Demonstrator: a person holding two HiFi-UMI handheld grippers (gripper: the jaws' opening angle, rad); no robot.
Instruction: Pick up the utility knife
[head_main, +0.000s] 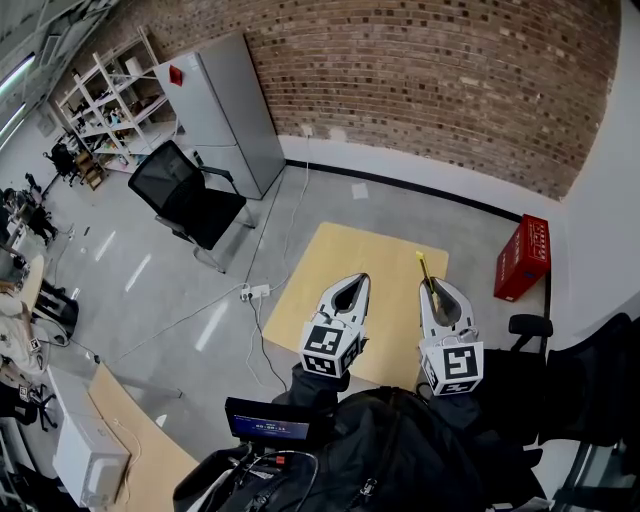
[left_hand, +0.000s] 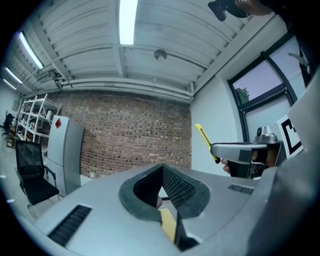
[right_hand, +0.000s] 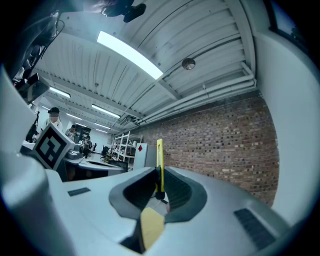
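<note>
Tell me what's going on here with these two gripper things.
A person holds a two-jaw gripper in each hand over a wooden table. The right gripper is shut on a yellow utility knife, which sticks out past its jaws and is up in the air, not on the table. The left gripper is beside it, jaws together with nothing between them.

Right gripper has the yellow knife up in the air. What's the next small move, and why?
Probably just hold: leave the right gripper shut on the utility knife and steady it. The knife stands upright between the jaws and looks lifted clear of the table, so the pick seems done. The left gripper is shut on nothing, apart from the knife.
</note>
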